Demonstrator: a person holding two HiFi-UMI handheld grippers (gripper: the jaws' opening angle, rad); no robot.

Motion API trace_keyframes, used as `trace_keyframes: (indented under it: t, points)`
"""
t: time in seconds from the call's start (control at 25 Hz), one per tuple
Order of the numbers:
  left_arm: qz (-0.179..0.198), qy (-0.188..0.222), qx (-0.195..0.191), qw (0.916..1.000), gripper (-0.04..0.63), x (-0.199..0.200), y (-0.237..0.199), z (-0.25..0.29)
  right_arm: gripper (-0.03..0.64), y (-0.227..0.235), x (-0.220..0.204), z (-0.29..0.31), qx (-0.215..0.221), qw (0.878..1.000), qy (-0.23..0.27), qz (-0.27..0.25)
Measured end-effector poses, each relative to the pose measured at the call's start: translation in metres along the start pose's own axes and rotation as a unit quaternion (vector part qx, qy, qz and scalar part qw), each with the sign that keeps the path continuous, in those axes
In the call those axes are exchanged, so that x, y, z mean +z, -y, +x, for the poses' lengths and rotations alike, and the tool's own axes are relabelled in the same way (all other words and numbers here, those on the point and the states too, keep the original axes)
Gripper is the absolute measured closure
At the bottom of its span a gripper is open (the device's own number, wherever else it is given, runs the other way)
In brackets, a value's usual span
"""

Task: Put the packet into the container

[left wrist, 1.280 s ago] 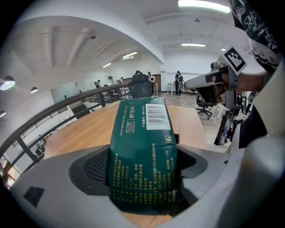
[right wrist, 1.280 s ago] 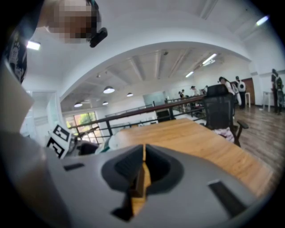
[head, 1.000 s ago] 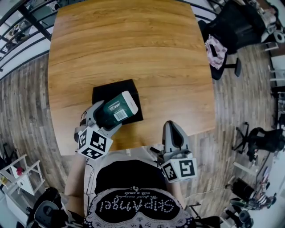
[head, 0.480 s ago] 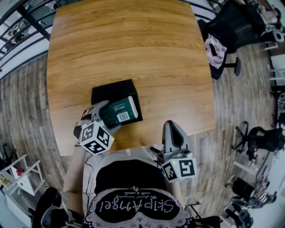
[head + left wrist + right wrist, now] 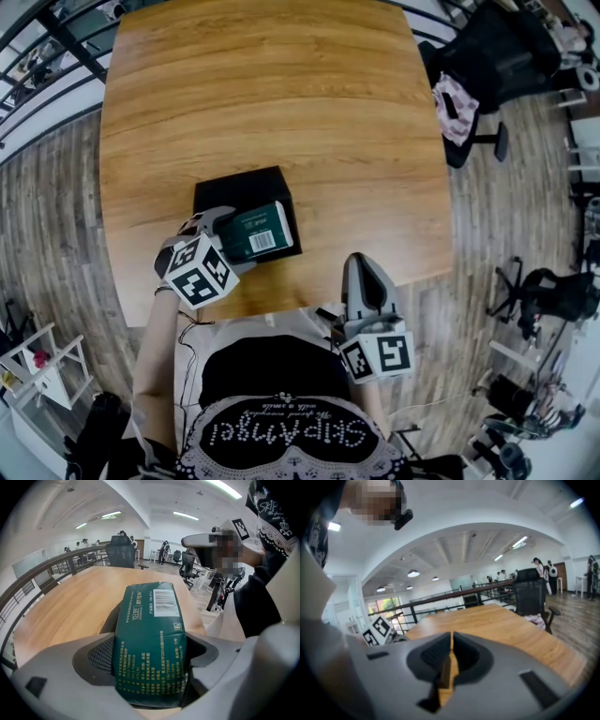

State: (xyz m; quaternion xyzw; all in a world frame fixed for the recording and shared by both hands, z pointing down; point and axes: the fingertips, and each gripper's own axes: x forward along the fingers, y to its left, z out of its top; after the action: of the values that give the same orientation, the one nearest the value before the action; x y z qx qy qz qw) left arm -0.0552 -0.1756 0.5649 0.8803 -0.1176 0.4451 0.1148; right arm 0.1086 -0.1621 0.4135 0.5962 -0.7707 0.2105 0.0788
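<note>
Packet (image 5: 258,232) first: it is dark green with a white barcode patch, and it is clamped in my left gripper (image 5: 225,234). In the left gripper view the jaws press on both long sides of its near end. The barcode end points away from me, out beyond the jaws. From the head view, the packet lies over the near right part of the black container (image 5: 234,187), an open-topped box standing on the wooden desk (image 5: 281,84) close to its near edge. I cannot tell from either view whether the packet's underside touches the container or hangs just above it. A dark strip of the container shows beside the packet's left edge in the left gripper view. The marker cube (image 5: 197,272) of that gripper is tilted toward my left arm (image 5: 155,347).

My right gripper (image 5: 366,277) is at the desk's near edge, to the right of the container and well apart from it. Its jaws are together with only a thin slit between them, and I see nothing held there. Its tip points across the desk. A black office chair (image 5: 492,52) stands on the wood floor off the desk's far right corner.
</note>
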Motion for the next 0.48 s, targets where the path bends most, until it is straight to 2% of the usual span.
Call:
trace_keyframes:
  t: [0.48]
  points:
    - [0.002, -0.002, -0.005, 1.0, 0.156, 0.0012, 0.0, 0.0024, 0.578, -0.0028, 0.0013, 0.0025, 0.003, 1.0, 0.0, -0.003]
